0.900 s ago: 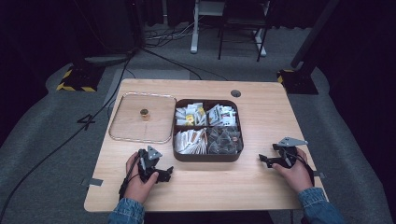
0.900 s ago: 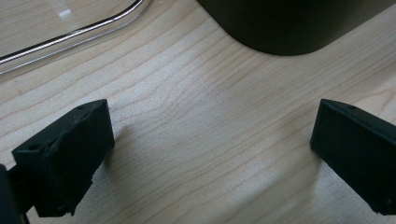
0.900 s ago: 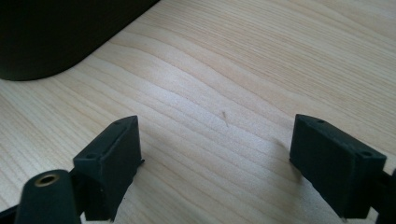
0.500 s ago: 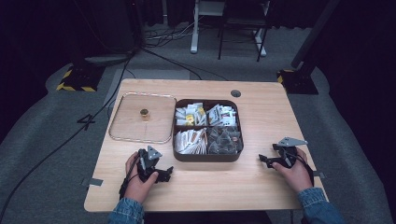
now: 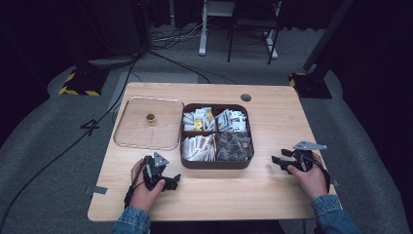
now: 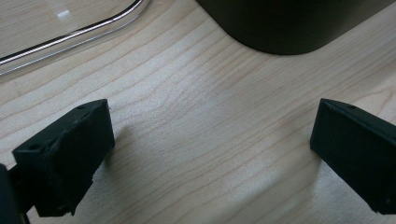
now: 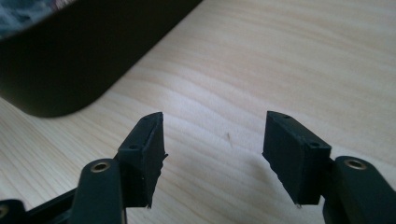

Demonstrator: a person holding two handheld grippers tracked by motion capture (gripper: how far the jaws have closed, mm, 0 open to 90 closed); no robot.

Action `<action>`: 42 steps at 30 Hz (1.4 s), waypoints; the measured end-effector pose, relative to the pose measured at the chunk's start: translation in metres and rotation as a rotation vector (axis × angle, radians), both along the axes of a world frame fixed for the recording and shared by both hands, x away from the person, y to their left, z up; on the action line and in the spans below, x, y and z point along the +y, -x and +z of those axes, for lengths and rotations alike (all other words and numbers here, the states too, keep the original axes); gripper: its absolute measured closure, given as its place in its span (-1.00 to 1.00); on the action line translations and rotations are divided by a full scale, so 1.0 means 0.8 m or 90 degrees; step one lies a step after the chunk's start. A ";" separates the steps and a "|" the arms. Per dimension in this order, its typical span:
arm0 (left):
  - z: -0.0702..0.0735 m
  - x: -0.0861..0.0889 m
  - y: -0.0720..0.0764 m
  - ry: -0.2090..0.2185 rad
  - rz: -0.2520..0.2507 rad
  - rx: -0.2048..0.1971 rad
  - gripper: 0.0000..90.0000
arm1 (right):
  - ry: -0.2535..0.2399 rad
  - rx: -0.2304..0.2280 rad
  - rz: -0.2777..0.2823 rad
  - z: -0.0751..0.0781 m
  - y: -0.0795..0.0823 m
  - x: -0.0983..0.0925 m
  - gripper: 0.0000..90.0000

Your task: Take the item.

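A dark square box (image 5: 215, 163) with four compartments of tea bags and sachets sits mid-table. Its clear lid (image 5: 148, 124) with a small knob lies flat to its left. My left gripper (image 5: 169, 182) rests on the table near the front edge, left of the box, held by a hand, jaws wide apart and empty (image 6: 210, 158). The box's rounded corner (image 6: 289, 28) and the lid's rim (image 6: 70, 39) show beyond those jaws. My right gripper (image 5: 277, 161) rests on the wood right of the box, open and empty (image 7: 212, 154), with the box wall (image 7: 70, 60) ahead at left.
The wooden table (image 5: 272, 122) has a cable hole (image 5: 246, 97) at the back. Bare wood lies along the front edge between both hands. Beyond the table, a grey floor holds cables, stand bases and a desk's legs.
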State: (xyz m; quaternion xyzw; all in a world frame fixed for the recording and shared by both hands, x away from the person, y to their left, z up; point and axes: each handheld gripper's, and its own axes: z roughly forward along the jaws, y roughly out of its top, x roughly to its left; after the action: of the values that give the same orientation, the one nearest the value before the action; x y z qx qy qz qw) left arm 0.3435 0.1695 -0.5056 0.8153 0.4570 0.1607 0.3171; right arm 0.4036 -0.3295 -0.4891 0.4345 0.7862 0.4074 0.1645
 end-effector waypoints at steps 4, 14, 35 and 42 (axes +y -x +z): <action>0.000 0.000 0.000 0.000 0.000 0.000 -1.00 | -0.048 -0.012 -0.003 0.020 -0.002 0.001 -0.09; 0.000 0.000 0.000 0.000 0.000 0.000 -1.00 | -0.110 -0.013 -0.004 0.055 -0.016 0.008 0.02; 0.000 0.000 0.000 0.000 0.000 -0.001 -1.00 | -0.075 -0.015 0.050 0.116 -0.094 0.096 0.08; 0.000 0.000 -0.001 0.000 -0.002 0.000 -1.00 | -0.060 -0.009 0.071 0.125 -0.115 0.126 0.06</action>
State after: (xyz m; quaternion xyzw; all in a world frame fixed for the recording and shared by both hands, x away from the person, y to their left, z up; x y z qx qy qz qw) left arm 0.3441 0.1694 -0.5055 0.8160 0.4558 0.1604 0.3172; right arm 0.4956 -0.2290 -0.3888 0.3945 0.7877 0.4559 0.1265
